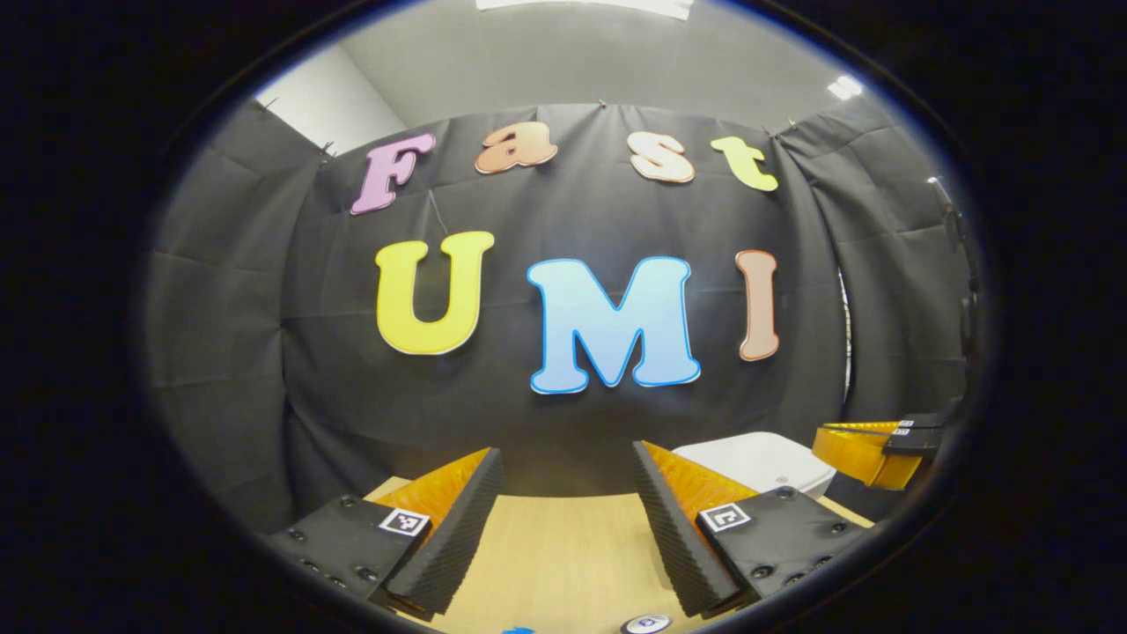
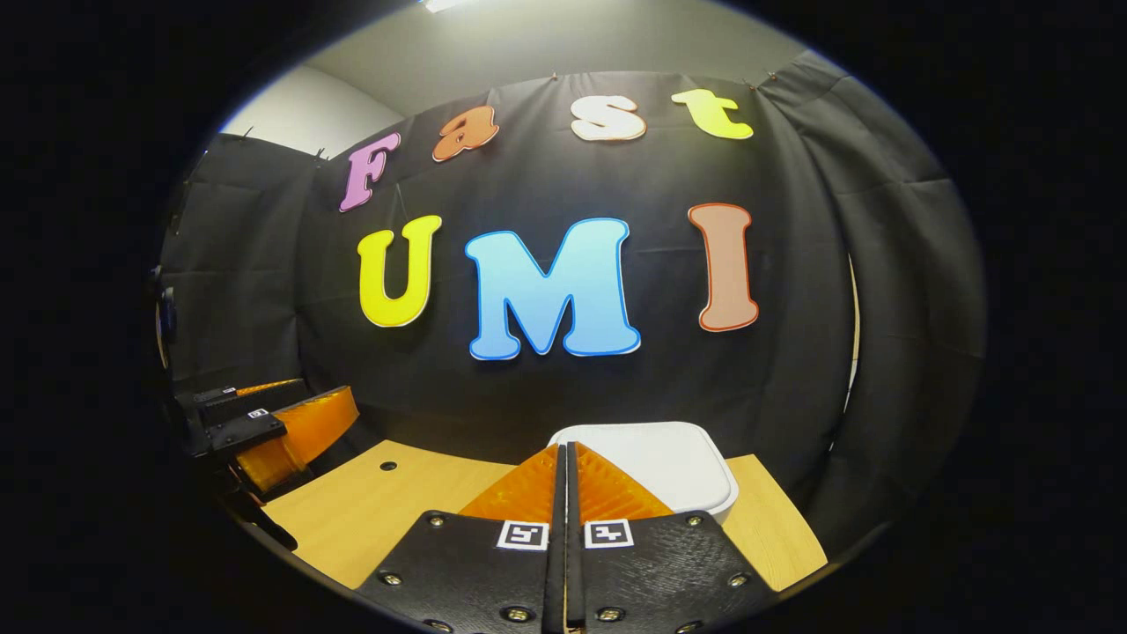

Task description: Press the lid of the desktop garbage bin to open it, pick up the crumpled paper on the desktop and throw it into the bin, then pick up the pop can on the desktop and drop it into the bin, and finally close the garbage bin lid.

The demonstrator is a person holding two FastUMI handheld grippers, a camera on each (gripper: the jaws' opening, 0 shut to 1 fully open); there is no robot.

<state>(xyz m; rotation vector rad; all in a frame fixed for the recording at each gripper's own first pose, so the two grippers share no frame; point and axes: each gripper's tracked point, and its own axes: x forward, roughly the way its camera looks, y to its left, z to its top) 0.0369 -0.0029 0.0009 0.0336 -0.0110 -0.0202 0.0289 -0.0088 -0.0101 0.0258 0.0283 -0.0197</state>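
Left gripper (image 1: pixel 568 519) held above the wooden desk (image 1: pixel 563 555), fingers spread wide w/ nothing between, only bare desk in the gap. White bin (image 1: pixel 757 462) past the right finger, on the far right part of the desk, lid down. In the left gripper view, right gripper (image 1: pixel 880 449) further right, just beside the bin, partly cut off by the edge. At the very near edge of the desk, a small round can top (image 1: pixel 645 624) and a tiny blue bit (image 1: pixel 519 630), too cut off to tell what it is. Paper ball: can't tell where.

Right gripper (image 2: pixel 564 480) w/ fingers pressed together, pinching nothing, tips pointing at the near edge of the bin (image 2: pixel 656 462); can't tell if touching the lid. Bin lid flat and shut, sat at the far side of the desk (image 2: pixel 387 502) close to the black cloth wall (image 2: pixel 792 370). In the right gripper view, left gripper (image 2: pixel 282 427) off to the left, above the desk's left edge, well apart from the bin. Small dark hole (image 2: pixel 387 465) in the desk top, left of centre
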